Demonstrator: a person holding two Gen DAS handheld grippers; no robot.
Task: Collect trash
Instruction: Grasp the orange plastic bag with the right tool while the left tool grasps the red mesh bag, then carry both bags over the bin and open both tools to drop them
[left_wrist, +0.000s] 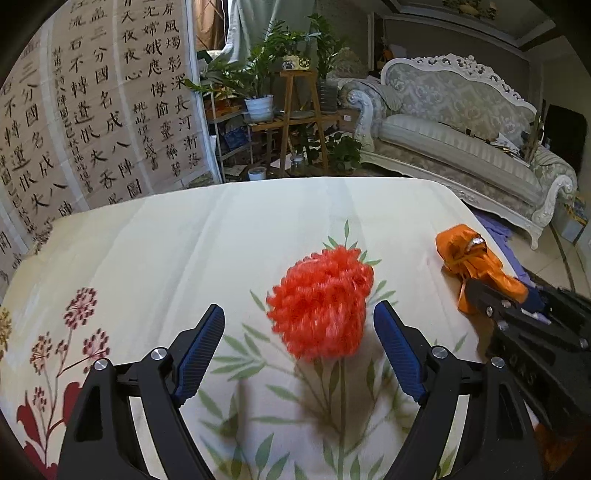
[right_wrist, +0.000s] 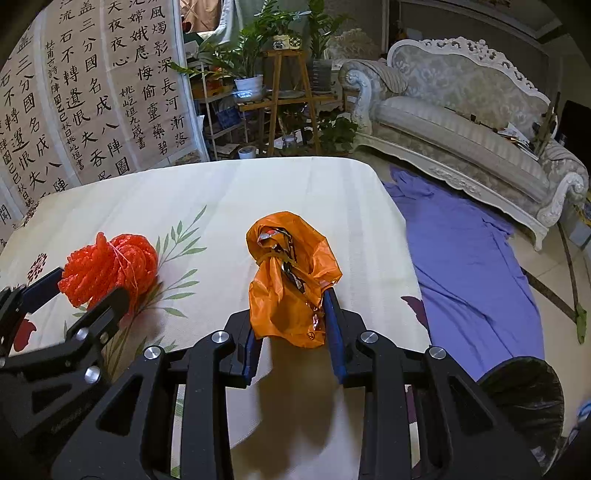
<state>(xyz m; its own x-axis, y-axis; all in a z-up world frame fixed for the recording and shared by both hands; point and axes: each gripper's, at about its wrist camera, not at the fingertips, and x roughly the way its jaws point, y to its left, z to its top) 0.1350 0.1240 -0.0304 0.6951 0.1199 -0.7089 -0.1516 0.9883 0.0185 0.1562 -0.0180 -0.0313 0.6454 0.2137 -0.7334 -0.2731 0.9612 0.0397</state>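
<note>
My right fingers (right_wrist: 334, 325) are clamped on the orange bag (right_wrist: 291, 280), which sits on the table (right_wrist: 258, 192). My left gripper (left_wrist: 299, 332) gapes wide before the red mesh ball (left_wrist: 321, 302), empty (pickup under way). Next: close left, lift both.

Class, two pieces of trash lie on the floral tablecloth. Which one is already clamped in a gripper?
The knotted orange plastic bag: the right gripper pinches its lower end. The red mesh bundle lies free between the left gripper's open fingers.
</note>
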